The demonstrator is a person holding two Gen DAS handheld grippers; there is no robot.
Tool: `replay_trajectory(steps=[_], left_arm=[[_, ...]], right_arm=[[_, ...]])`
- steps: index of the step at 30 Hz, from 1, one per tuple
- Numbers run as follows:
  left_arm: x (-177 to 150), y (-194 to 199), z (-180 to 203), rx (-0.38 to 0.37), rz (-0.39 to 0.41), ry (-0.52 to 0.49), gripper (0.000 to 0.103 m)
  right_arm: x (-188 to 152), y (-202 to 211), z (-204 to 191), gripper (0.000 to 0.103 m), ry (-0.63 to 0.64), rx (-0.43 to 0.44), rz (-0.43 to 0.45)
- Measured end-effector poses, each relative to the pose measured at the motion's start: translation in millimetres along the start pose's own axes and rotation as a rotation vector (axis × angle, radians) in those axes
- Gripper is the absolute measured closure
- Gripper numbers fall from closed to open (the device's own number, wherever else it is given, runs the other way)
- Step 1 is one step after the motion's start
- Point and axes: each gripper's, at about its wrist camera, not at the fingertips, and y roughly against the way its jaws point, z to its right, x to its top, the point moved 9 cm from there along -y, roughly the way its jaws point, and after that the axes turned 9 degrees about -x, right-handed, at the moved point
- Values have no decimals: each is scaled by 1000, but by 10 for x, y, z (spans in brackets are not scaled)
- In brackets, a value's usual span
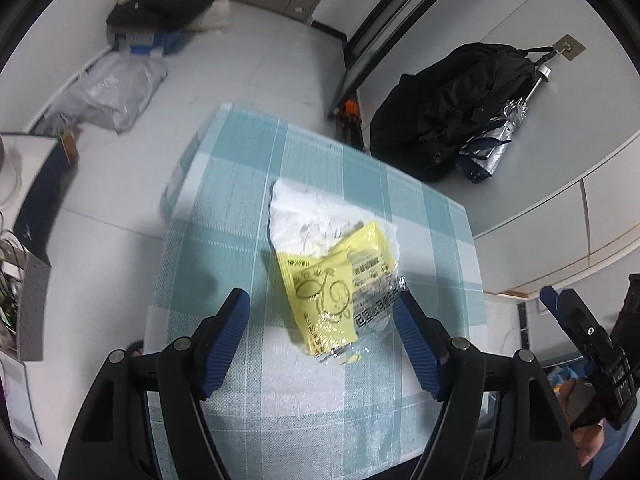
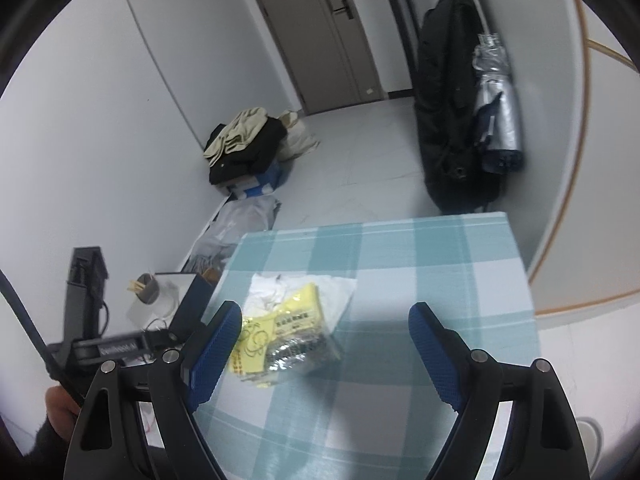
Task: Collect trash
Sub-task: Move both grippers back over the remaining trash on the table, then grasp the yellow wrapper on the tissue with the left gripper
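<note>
A yellow snack wrapper (image 1: 320,296) lies on crumpled white paper (image 1: 308,216) with a clear printed wrapper (image 1: 376,300) beside it, all on a teal checked tablecloth (image 1: 248,216). My left gripper (image 1: 320,304) is open, its blue fingers straddling the near end of the pile, just above the cloth. In the right wrist view the same pile shows as yellow wrapper (image 2: 276,320), white paper (image 2: 336,288) and shiny wrapper (image 2: 296,354). My right gripper (image 2: 324,316) is open and empty, with the pile by its left finger (image 2: 216,352).
The table's far edge (image 2: 372,220) drops to a pale floor. A black jacket (image 1: 452,112) and a silver umbrella (image 1: 492,140) hang on the right wall. Clothes on a box (image 2: 244,148) and grey plastic bags (image 1: 108,96) lie by the left wall. A desk with clutter (image 2: 160,300) stands left.
</note>
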Motion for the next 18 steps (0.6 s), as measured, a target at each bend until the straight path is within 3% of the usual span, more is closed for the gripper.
replay_trajectory(steps=[10, 18], left_arm=[[-171, -288, -176, -39, -100, 62, 32], [-179, -431, -186, -48, -127, 77, 33]], right_arm=[[-33, -236, -172, 17, -2, 31, -54], [-37, -284, -120, 17, -13, 24, -70]])
